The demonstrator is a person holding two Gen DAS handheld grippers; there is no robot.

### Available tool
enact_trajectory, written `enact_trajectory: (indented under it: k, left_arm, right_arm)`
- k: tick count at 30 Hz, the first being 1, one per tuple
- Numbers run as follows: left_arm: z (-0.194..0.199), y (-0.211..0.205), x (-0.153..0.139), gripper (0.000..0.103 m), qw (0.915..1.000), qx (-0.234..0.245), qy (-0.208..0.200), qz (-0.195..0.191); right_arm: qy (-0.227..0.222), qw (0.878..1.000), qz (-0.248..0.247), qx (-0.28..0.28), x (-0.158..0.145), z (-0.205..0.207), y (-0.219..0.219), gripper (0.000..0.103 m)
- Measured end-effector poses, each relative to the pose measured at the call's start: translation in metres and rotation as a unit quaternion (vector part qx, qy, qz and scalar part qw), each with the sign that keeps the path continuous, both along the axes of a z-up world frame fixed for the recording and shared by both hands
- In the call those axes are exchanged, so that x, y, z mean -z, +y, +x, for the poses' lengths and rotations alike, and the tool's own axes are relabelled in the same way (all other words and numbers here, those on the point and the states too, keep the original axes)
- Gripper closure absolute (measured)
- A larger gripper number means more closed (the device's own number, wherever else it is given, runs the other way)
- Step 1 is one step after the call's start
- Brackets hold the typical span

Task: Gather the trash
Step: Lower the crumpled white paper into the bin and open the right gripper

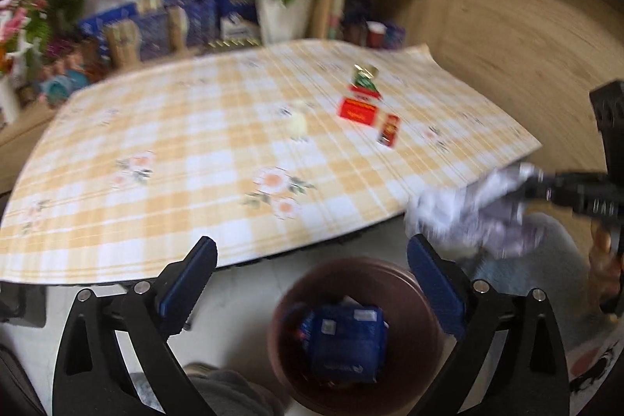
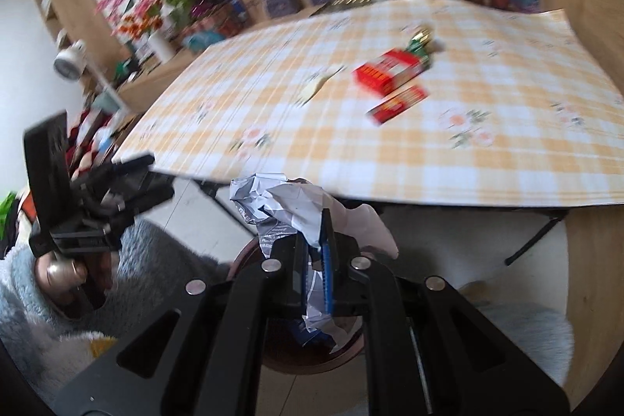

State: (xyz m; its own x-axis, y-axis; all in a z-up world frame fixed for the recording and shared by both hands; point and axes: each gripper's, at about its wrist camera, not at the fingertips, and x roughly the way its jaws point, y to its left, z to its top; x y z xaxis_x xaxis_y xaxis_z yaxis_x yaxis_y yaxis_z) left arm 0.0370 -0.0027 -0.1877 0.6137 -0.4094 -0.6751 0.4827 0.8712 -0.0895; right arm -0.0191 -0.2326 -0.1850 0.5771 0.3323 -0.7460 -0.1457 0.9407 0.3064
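Blurred tablecloth (image 1: 234, 151) behind; right gripper (image 2: 316, 260) pinches crumpled wrapper (image 2: 273, 205), hiding bin (image 1: 351, 338); left gripper (image 1: 312, 283) spread.

Black left claw (image 1: 312, 283), blue ribbed pads (image 1: 191, 279), silver screws, possibly grey sleeve

My right gripper (image 2: 316, 252) is clamped on a crumpled white wrapper (image 2: 284, 205), held over the brown bin (image 2: 312, 357) just off the table (image 2: 390, 162) edge. My left gripper (image 2: 128, 182) sits at left, jaws apart. On the checked cloth: red box (image 2: 384, 73), smaller red box (image 2: 396, 104), green-gold wrapper (image 2: 419, 43), pale scrap (image 2: 316, 86). View is blurry.
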Motion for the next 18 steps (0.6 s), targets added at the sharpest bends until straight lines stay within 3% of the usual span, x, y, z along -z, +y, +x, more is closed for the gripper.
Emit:
enact_trajectory:
  k: [8,11,15,18]
  left_arm:
    - [-0.008,0.025,0.009,0.006,0.9974,-0.064,-0.027,-0.017]
    - [-0.011,0.032,0.010,0.006,0.9962,-0.078,-0.031,-0.026]
    - [-0.016,0.032,0.011,0.006,0.9949,-0.091,-0.039,-0.020]
    - [-0.015,0.028,0.014,0.006,0.9952,-0.090,-0.039,-0.009]
  right_arm:
    - [0.053,0.997,-0.025,-0.060,0.057,0.025,0.053,0.093]
    - [0.053,0.997,-0.017,-0.056,0.073,0.030,0.060,0.093]
    - [0.074,0.996,0.032,-0.032,0.102,0.030,0.054,0.093]
    - [0.100,0.995,0.010,-0.030,0.124,0.027,0.056,0.093]
